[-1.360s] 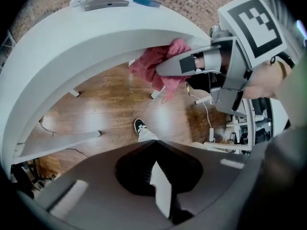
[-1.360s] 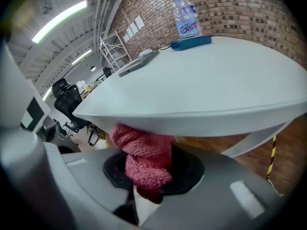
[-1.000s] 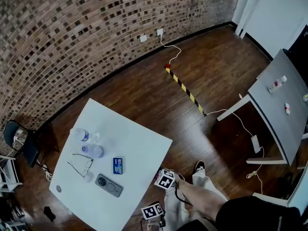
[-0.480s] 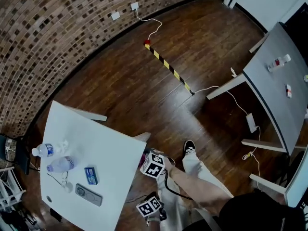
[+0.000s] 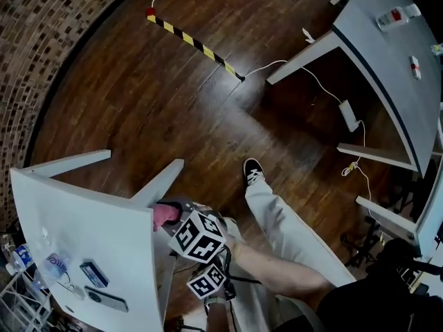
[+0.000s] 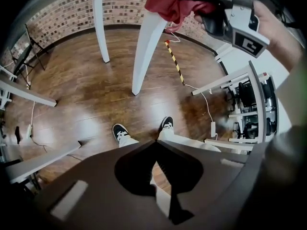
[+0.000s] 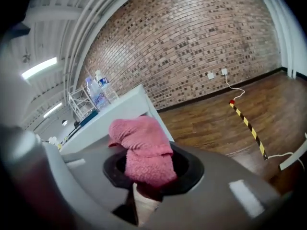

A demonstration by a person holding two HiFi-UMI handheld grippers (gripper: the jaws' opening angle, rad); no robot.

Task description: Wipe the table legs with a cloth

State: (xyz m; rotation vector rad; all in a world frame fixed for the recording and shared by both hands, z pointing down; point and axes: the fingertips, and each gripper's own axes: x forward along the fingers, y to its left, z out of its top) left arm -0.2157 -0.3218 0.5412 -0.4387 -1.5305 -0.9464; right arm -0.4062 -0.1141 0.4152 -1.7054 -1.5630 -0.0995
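Wooden flooring (image 5: 208,102) lies below; the right gripper (image 7: 144,178) pinches the cloth (image 7: 141,147) at the top of the table leg (image 5: 160,180), wiping apparently barely begun. Jaws of the left gripper (image 6: 156,145) meet, empty.

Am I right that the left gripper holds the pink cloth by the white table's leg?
Not quite: the right gripper holds the pink cloth by the white table's leg. The right gripper view shows the cloth between its jaws.

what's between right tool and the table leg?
Only the pink cloth, clamped in the right tool and meeting the table leg near its top; the left gripper view shows it.
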